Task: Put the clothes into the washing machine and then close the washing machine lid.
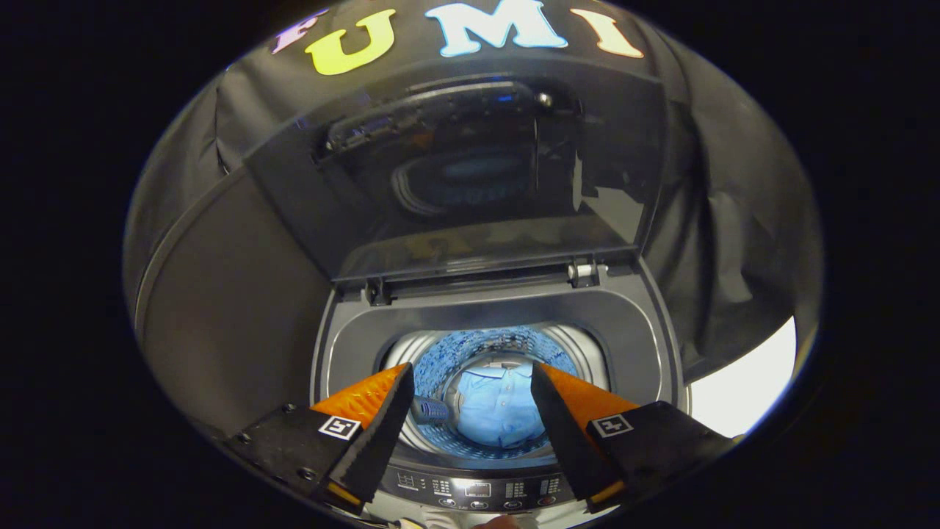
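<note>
One garment, a pale blue shirt (498,411), lies down in the drum (481,349) of the washing machine (639,323), so I judge the loading step is done and closing is what's left. I've got the gripper (470,411) hovering over the near rim, fingers spread wide and holding nothing, with the shirt showing between them far below. Standing upright at the far side is the lid (455,169), a dark glossy panel on two hinges, its glass throwing back reflections. Soft collared cloth sits against perforated metal that looks bluish, though that may just be the lighting. Next I need to reach up past the opening, hook the lid's top edge and swing it down toward the control panel (477,488).
</note>
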Tool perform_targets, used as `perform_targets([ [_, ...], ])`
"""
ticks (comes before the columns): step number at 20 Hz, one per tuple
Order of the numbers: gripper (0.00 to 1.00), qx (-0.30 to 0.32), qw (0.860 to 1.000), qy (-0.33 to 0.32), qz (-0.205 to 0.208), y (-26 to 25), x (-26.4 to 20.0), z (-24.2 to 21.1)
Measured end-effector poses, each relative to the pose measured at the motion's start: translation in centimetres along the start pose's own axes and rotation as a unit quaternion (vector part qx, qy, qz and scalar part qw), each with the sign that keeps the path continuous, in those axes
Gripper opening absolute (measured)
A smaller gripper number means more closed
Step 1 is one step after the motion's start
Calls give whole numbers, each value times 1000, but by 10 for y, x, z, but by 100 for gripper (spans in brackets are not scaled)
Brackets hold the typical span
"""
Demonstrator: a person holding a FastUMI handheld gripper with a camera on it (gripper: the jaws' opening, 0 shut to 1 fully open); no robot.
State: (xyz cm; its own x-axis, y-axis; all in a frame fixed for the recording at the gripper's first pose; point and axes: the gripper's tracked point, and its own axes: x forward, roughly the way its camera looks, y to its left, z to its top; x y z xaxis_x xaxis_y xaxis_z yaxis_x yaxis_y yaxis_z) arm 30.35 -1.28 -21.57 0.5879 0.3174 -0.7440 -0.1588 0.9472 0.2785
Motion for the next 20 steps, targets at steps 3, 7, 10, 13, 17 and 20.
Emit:
perform_targets([
  [3,98,-10,999,-43,19,11,-21,10],
  [7,98,-14,995,-92,41,22,-50,34],
  [10,98,-21,989,-136,51,29,-73,65],
  [13,98,-35,983,-174,51,34,-97,106],
  [17,98,-45,976,-206,55,44,-116,151],
  [20,98,-45,975,-213,48,48,-118,174],
])
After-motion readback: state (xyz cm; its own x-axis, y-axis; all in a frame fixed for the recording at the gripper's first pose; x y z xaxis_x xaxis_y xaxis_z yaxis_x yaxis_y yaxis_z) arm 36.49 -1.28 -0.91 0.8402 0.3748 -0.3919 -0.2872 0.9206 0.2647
